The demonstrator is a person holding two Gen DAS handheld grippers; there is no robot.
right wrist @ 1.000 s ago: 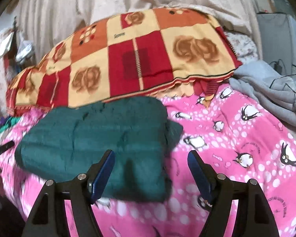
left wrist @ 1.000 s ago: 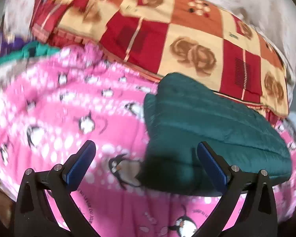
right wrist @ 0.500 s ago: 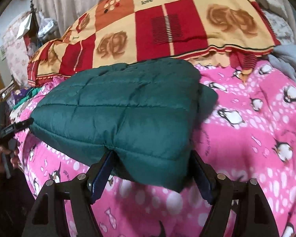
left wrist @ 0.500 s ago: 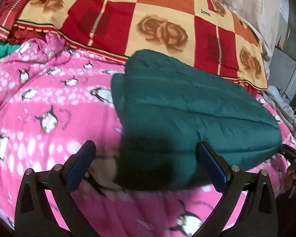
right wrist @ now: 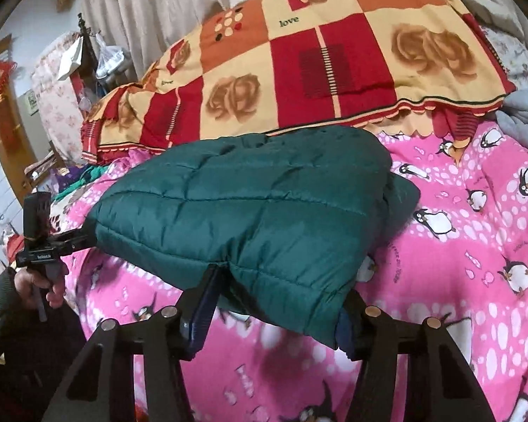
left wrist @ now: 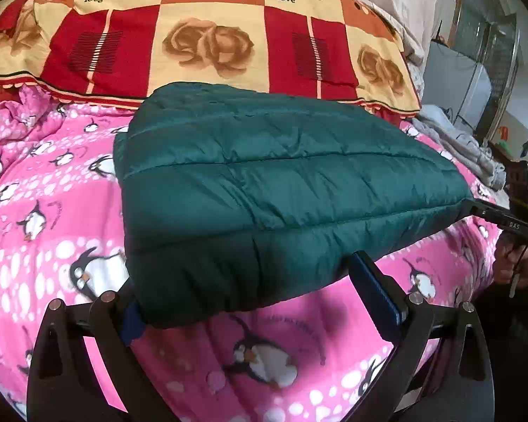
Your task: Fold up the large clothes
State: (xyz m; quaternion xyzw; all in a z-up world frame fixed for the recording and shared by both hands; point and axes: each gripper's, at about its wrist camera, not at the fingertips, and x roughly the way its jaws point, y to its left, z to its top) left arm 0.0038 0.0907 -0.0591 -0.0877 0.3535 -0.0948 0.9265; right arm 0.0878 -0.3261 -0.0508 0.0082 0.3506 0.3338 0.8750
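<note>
A folded dark green quilted jacket (left wrist: 281,176) lies on the pink penguin blanket (left wrist: 52,211). My left gripper (left wrist: 246,277) has its jaws wide apart, and the jacket's near edge lies between them, over the left pad. In the right wrist view the jacket (right wrist: 246,204) bulges between the pads of my right gripper (right wrist: 281,288), whose jaws are closing on that corner. Each view shows the other gripper at the jacket's far corner: the right gripper (left wrist: 475,207) and the left gripper (right wrist: 77,242), each with a hand on its handle.
A red, orange and cream patchwork quilt (left wrist: 211,35) is piled behind the jacket. Grey clothing (left wrist: 457,140) lies at the bed's right side. Pale curtains (right wrist: 158,0) hang behind. Cluttered furniture and bags (right wrist: 70,70) stand off the bed's left end.
Both grippers have moved forward until the jacket's near edge sits between their fingers. The right jaws have narrowed around the corner. The left view has swung right and rolled.
</note>
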